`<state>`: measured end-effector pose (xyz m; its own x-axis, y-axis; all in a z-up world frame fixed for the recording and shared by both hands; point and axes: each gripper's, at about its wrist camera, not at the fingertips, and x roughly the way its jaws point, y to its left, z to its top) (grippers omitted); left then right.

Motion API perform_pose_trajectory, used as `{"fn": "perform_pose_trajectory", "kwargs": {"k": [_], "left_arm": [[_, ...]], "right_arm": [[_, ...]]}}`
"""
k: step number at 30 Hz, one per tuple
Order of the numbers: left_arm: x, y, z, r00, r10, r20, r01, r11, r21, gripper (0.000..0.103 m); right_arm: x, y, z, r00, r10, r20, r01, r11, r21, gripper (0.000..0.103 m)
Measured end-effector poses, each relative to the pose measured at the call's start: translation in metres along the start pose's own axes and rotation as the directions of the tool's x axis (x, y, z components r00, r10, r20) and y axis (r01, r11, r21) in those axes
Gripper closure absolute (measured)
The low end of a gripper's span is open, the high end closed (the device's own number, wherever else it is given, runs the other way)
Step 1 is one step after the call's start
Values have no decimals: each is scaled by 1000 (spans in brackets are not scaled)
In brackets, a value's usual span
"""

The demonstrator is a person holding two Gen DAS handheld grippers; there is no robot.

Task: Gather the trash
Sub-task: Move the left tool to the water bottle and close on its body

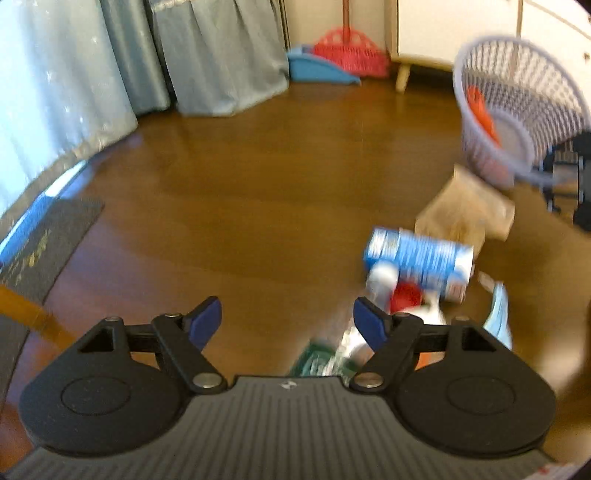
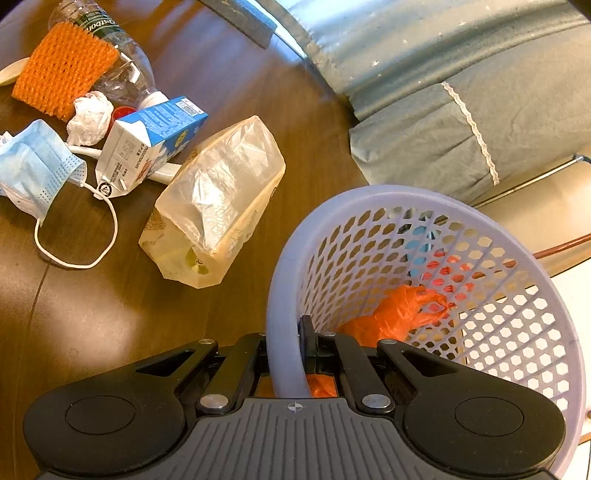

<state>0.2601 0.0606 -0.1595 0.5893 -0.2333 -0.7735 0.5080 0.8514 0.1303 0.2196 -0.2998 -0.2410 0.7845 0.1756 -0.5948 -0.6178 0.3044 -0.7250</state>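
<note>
My right gripper (image 2: 286,343) is shut on the rim of a lilac mesh basket (image 2: 517,332), which holds an orange plastic bag (image 2: 399,314). Trash lies on the brown floor to its left: a clear plastic bag (image 2: 218,199), a blue milk carton (image 2: 155,136), a blue face mask (image 2: 33,166), a crumpled tissue (image 2: 90,118), an orange foam net (image 2: 62,70) and a clear bottle (image 2: 122,62). My left gripper (image 1: 288,325) is open and holds nothing, left of the blurred carton (image 1: 421,262). The basket (image 1: 517,107) hangs tilted at the right.
Grey-blue curtains (image 1: 207,55) hang along the back and left. A red broom (image 1: 351,48) and a blue dustpan (image 1: 317,66) lean by a white cabinet (image 1: 454,29). A dark mat (image 1: 48,240) lies at the left. A grey-blue cushion (image 2: 461,122) sits behind the basket.
</note>
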Motion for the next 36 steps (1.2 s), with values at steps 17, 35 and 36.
{"fn": "perform_pose_trajectory", "kwargs": {"k": [17,35,36], "left_arm": [[45,-5,-47,980,-96,-175,122,981,148,29],[65,-17,-57,969,-96,-227,146,965,218,33],[65,-16,-58,969,-96,-229,147,964,220,33]], "right_arm": [[2,4,5,1000,6,-8,-6,1000,-10,103],[2,6,6,1000,8,-8,-8,1000,-8,103],[2,6,6,1000,8,-8,-8,1000,-7,103]]}}
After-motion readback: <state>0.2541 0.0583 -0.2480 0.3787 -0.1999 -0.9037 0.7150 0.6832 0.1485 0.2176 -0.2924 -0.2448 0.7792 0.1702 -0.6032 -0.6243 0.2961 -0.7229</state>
